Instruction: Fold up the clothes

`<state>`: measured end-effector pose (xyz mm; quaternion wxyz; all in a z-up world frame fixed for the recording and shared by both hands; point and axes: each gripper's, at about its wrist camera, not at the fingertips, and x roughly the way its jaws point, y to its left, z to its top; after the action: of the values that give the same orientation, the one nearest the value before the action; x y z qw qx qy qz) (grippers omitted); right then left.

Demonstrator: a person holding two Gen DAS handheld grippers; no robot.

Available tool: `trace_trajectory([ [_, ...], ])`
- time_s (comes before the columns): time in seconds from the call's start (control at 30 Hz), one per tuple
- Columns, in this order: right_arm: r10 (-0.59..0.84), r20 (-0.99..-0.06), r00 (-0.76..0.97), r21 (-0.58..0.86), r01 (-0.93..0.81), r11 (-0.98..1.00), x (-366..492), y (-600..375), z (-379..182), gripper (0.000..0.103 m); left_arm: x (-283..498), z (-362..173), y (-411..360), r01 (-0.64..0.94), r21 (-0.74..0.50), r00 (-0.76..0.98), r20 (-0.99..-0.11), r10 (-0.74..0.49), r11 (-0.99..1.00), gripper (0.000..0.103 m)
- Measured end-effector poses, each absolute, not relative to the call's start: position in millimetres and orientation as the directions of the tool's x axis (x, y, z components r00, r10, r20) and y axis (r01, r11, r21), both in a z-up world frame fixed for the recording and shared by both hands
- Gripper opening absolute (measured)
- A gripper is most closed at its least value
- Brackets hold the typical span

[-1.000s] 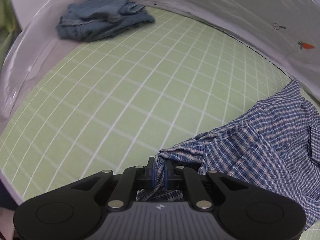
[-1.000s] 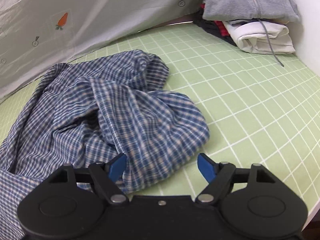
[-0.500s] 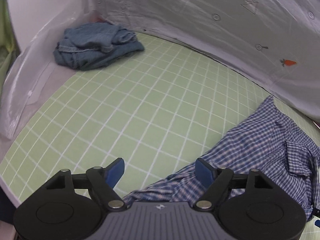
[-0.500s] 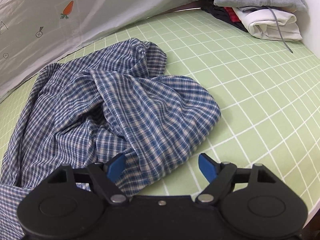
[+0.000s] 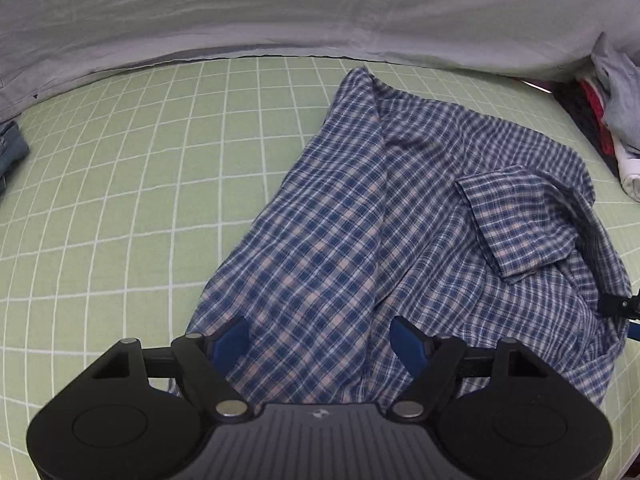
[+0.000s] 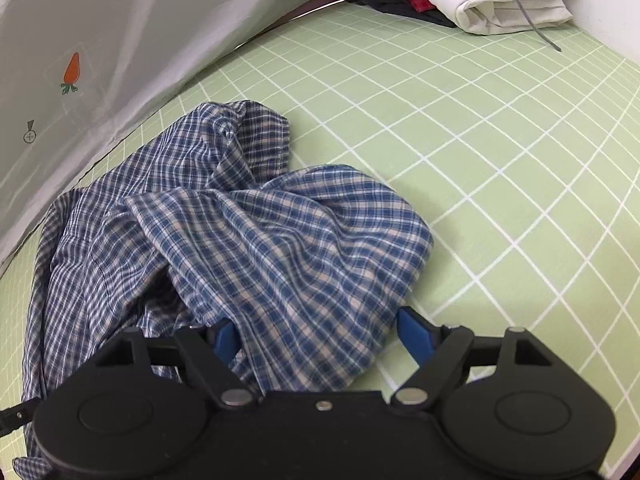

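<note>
Lying crumpled on green grid mat (image 5: 120, 208), plaid shirt (image 5: 360, 240) is seen near grey sheet (image 5: 280, 12) at mat's far edge. Left gripper (image 5: 320, 340) is held wide open over near hem, nothing gripped; right gripper (image 6: 320, 336) likewise wide, bunched fabric between fingers, ungripped. Risk judged: several layers could be pinched together at right-side bunch, so twist would be dragged instead of spread. Long axis runs from near hem away toward sheet; pocket (image 5: 516, 220) faces up.
</note>
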<state>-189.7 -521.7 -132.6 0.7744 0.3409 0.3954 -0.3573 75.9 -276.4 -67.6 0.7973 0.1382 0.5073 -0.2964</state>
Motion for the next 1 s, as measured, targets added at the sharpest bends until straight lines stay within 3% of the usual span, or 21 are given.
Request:
trace_trajectory([
  [0.03, -0.286, -0.858, 0.426, 0.229, 0.816, 0.531, -187.2, -519.4, -131.8, 0.081, 75.9, -68.7, -277.2, 0.609, -0.069, 0.316, -0.892, -0.322, 0.790, 0.068],
  [0.1, -0.291, -0.862, 0.415, 0.194, 0.800, 0.567, -182.2, -514.6, -130.2, 0.080, 78.8, -68.9, -272.6, 0.586, -0.079, 0.323, -0.890, -0.322, 0.807, 0.030],
  [0.17, -0.297, -0.861, 0.412, 0.167, 0.783, 0.599, -179.6, -510.7, -129.1, 0.075, 84.1, -67.5, -263.0, 0.549, -0.111, 0.326, -0.884, -0.335, 0.828, 0.004],
  [0.23, -0.301, -0.855, 0.421, 0.156, 0.764, 0.626, -178.9, -510.3, -128.2, 0.057, 91.4, -64.7, -249.6, 0.503, -0.123, 0.352, -0.875, -0.333, 0.856, 0.004],
  [0.3, -0.310, -0.848, 0.430, 0.138, 0.745, 0.653, -176.3, -511.3, -126.6, 0.046, 106.0, -63.2, -234.8, 0.456, -0.107, 0.381, -0.873, -0.303, 0.883, 0.004],
  [0.43, -0.376, -0.824, 0.424, 0.006, 0.670, 0.743, -156.9, -512.8, -118.9, 0.012, 135.2, -60.2, -205.1, 0.358, -0.075, 0.436, -0.868, -0.237, 0.931, 0.003],
  [0.57, -0.427, -0.801, 0.421, -0.061, 0.651, 0.756, -136.7, -537.6, -113.9, 0.009, 166.7, -56.2, -176.0, 0.265, -0.033, 0.481, -0.862, -0.161, 0.964, 0.003],
  [1.0, -0.609, -0.639, 0.469, -0.211, 0.655, 0.726, -9.2, -616.9, -73.5, 0.008, 211.8, -42.5, -137.2, 0.111, -0.047, 0.559, -0.823, -0.102, 0.993, 0.003],
])
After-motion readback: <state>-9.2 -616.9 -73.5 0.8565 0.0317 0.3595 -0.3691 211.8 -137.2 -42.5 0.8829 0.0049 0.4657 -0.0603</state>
